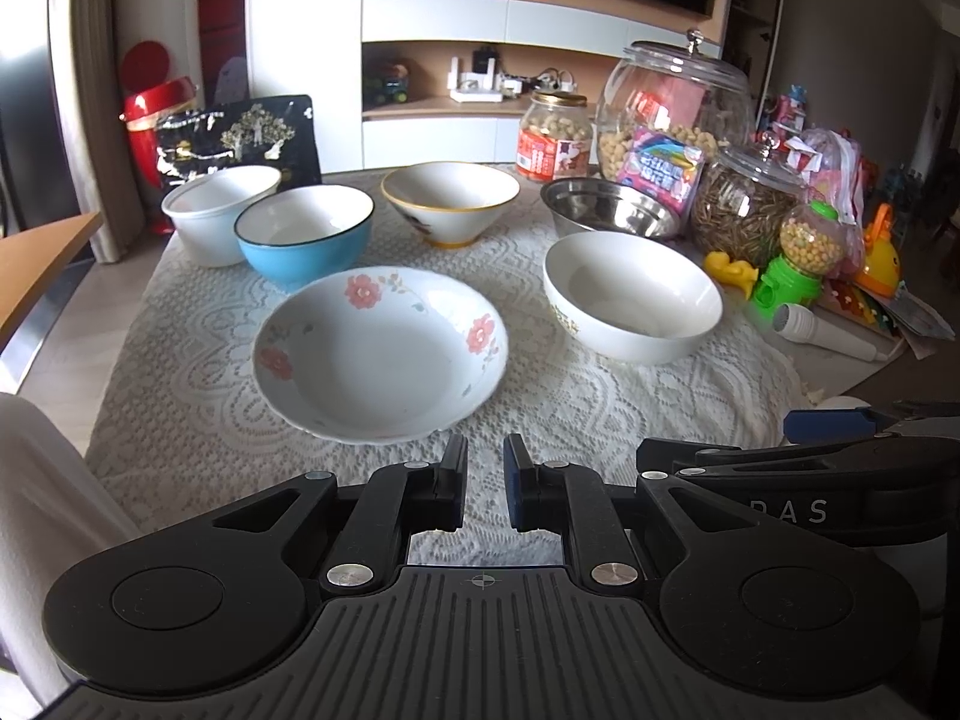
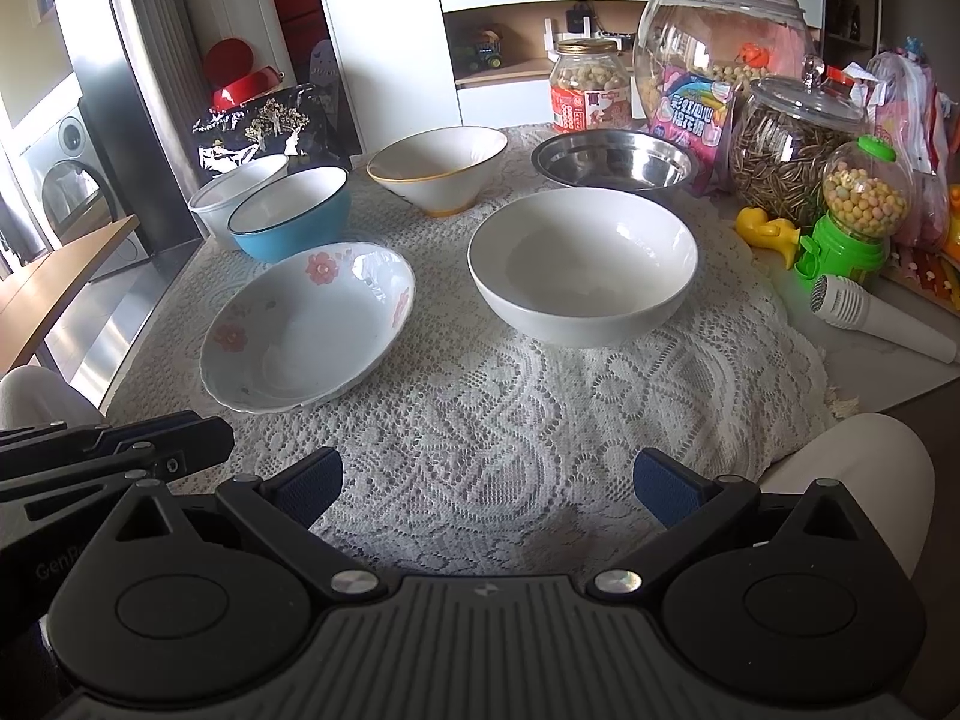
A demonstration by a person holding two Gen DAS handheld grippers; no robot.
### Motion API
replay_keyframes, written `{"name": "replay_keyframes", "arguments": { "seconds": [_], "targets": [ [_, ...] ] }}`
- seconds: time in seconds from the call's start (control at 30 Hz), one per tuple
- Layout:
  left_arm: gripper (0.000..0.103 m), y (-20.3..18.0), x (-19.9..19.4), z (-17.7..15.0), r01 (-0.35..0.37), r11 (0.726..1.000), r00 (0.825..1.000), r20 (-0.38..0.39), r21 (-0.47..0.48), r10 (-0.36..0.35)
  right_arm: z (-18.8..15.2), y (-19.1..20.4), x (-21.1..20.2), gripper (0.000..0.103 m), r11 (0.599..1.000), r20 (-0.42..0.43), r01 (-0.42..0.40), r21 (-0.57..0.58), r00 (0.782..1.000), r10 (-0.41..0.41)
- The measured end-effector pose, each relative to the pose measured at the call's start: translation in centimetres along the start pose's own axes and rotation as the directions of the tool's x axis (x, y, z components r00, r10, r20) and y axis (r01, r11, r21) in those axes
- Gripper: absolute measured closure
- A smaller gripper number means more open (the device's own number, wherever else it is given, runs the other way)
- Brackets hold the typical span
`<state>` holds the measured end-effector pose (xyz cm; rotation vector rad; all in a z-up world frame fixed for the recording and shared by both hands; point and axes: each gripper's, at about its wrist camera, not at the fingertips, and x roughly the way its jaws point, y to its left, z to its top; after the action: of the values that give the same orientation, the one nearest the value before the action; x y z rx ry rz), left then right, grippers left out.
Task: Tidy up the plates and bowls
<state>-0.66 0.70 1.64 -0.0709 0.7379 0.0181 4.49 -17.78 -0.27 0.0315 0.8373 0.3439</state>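
A: We have six bowls spread on the lace cloth [image 2: 480,420] that covers the surface. Nearest us on the left is the flowered bowl [image 1: 381,354]; to its right, apart from it, sits the plain white bowl [image 2: 582,264].

B: Behind those we see a second row. The blue bowl [image 1: 303,237] stands beside the white tub [image 1: 219,213], so close that we think they touch, though the overlap makes it hard to be sure. Then comes the cone-shaped bowl [image 1: 450,201] with its yellow rim, and the steel bowl [image 2: 615,162] at the right.

A: All of them stand upright and hold nothing.

B: Our left gripper [image 1: 485,483] hangs over the cloth just in front of the flowered bowl, its jaws nearly together with only a narrow slit between them, pinching nothing. Our right gripper [image 2: 487,483] hovers low in front of the plain white bowl, jaws spread wide.

A: Past the bowls, glass jars [image 2: 717,42] of snacks crowd the right edge, with a green candy dispenser [image 2: 852,222] and a white microphone [image 2: 876,315] beside them.
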Motion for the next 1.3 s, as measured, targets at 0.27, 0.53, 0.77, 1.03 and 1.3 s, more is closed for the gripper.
{"name": "replay_keyframes", "arguments": {
  "seconds": [0.27,0.53,0.77,1.03,1.3],
  "targets": [
    [0.087,-0.01,0.00,-0.09,0.000,1.000,1.000,0.002,0.000,0.000,-0.09,-0.04,-0.01,0.000,1.000,0.001,-0.001,0.000,1.000,0.001],
    [0.087,0.02,0.00,-0.15,-0.001,1.000,1.000,0.000,0.000,0.001,-0.15,-0.06,0.01,0.000,1.000,-0.001,-0.002,0.002,1.000,0.002],
    [0.087,0.02,-0.02,-0.20,-0.001,1.000,1.000,0.001,0.001,0.001,-0.24,0.00,-0.01,0.000,1.000,-0.002,-0.002,0.003,1.000,0.002],
    [0.087,-0.04,0.05,-0.27,-0.001,1.000,1.000,0.000,0.000,0.001,-0.25,0.02,-0.04,0.000,1.000,-0.001,-0.004,0.004,1.000,0.004],
    [0.087,-0.24,0.56,-0.60,0.000,1.000,1.000,-0.003,-0.004,0.000,-0.24,-0.10,0.13,0.000,1.000,-0.005,-0.006,0.008,1.000,0.006]
  ]
}}
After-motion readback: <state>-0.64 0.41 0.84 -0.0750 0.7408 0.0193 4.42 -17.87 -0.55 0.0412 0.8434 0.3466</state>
